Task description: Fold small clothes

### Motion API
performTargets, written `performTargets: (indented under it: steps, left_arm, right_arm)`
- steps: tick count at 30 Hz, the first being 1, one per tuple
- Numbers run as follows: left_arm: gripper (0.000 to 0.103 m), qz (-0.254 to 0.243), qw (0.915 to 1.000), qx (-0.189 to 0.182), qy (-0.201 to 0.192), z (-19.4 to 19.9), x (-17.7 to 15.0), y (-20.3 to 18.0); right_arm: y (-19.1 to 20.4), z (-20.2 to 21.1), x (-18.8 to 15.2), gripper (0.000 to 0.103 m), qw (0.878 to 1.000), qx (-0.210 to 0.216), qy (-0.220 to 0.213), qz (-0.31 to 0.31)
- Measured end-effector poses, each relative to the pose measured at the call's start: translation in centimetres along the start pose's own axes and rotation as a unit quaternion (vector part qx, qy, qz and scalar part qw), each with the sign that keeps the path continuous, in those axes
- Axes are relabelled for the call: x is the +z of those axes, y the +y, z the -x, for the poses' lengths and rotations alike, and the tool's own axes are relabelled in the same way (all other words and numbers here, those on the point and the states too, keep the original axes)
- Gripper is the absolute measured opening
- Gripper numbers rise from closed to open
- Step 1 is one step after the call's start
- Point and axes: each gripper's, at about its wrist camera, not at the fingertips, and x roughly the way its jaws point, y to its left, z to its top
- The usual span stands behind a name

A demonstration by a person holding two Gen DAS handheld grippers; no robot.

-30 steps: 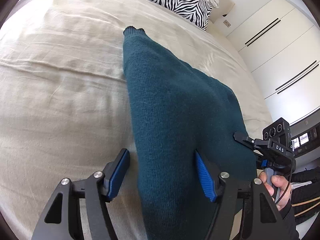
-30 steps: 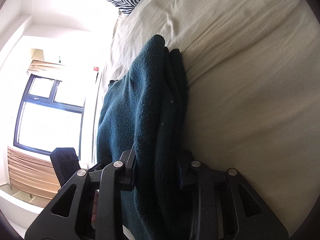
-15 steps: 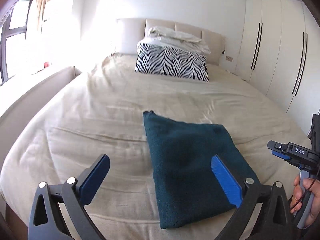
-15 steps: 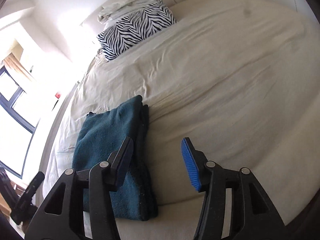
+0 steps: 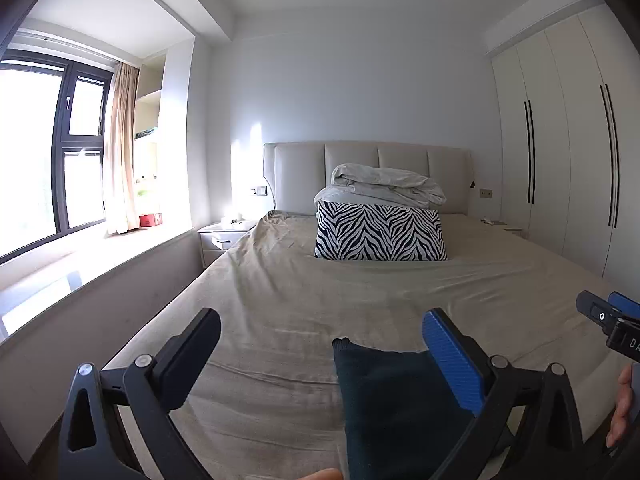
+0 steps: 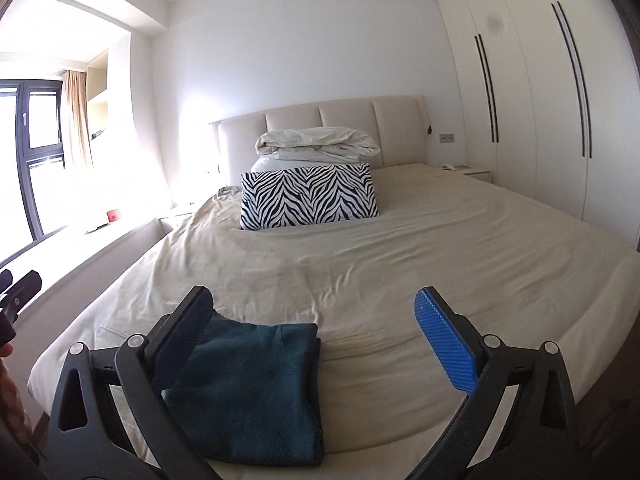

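Your left claw point(image 5: 320, 352) is spread wide and grips nothing. Your right claw point(image 6: 316, 320) has just been opening; it too gapes, with nothing between its jaws. The folded teal sweater point(image 6: 256, 388) lies on the bed point(image 6: 400, 248) below both claws, near the foot edge, touching neither.

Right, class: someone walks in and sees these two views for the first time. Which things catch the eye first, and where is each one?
First, the zebra-striped pillow, propped at the head of the bed in front of a bundled pale duvet. Next, the folded teal garment lying flat near the foot of the bed, dark against the beige sheet. Framing both views, the right gripper and left gripper stand wide open, holding nothing.
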Motion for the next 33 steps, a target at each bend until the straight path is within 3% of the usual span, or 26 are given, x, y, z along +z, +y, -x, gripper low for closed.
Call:
performTargets:
  steps: [4,8,13,15,19,33]
  left_arm:
    - [0.103,-0.039,0.9982,0.032,0.033,-1.3,-1.1,-0.9]
    - [0.103,-0.024,0.9915,0.02,0.127,-4.4,-3.9,-1.2]
    - [0.103,0.001,0.9696,-0.008,0.245,-7.8,-8.5,-1.3]
    - [0.103,0.023,0.9617,-0.009,0.273,-8.5,-10.0,-0.9]
    - [0.103,0.027,0.9552,0.004,0.295,-9.1,-11.7,-0.2]
    - [0.103,0.025,0.9496,-0.002,0.312,-9.7,-13.5,-0.2]
  right_arm:
    - [1.1,1.9,0.7,0.103,1.0,0.007,0.0,0.003]
    - [2.2,1.0,-0.3,0.103,0.999,-0.009,0.038,0.023]
    - [2.0,-2.1,-3.3,0.103,0.992,-0.019,0.123,0.011]
    - [2.0,-3.1,-4.4,0.103,0.989,-0.022,0.145,0.008]
    - [2.3,-4.9,-6.4,0.103,0.984,-0.04,0.172,0.022]
    - [3.2,-8.5,-11.9,0.103,0.966,-0.049,0.251,0.038]
